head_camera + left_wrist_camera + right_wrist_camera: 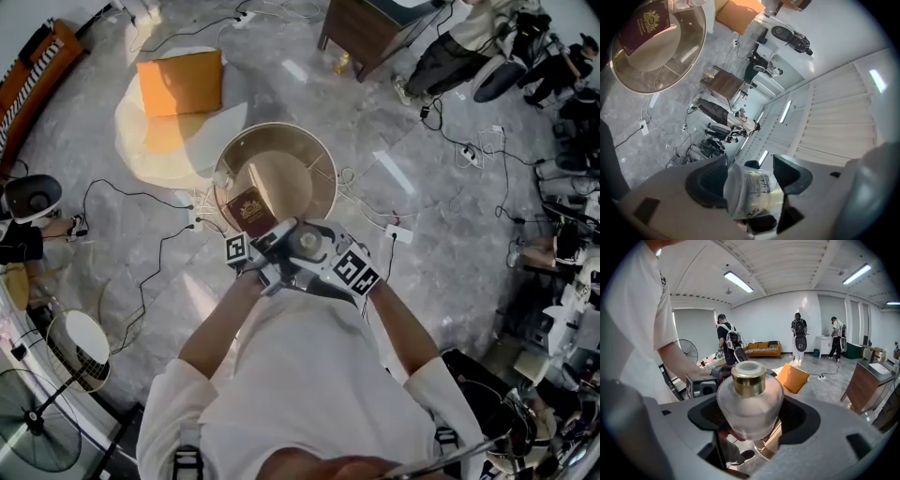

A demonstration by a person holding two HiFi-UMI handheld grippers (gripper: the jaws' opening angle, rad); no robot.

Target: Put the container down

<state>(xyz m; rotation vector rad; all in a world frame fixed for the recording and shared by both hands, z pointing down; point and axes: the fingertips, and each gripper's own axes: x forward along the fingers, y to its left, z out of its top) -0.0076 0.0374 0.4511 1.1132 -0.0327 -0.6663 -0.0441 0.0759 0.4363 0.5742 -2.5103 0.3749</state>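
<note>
A frosted glass jar (750, 404) with a gold neck (748, 378) sits upright between the pads of my right gripper (752, 412), which is shut on its body. My left gripper (750, 180) is shut on a small clear plastic piece with black print (751, 191). In the head view both grippers meet in front of the person's chest, the left gripper (258, 255) beside the right gripper (328, 262), at the near rim of a round glass table (323, 183). A maroon booklet (248, 211) lies on that table, and the left gripper view also shows the booklet (644, 23).
An orange cushion (180, 82) lies on a cream round rug beyond the table. Cables and power strips run across the marble floor. A standing fan (80, 349) is at the near left, a wooden desk (361, 28) at the far right. Several people stand farther off.
</note>
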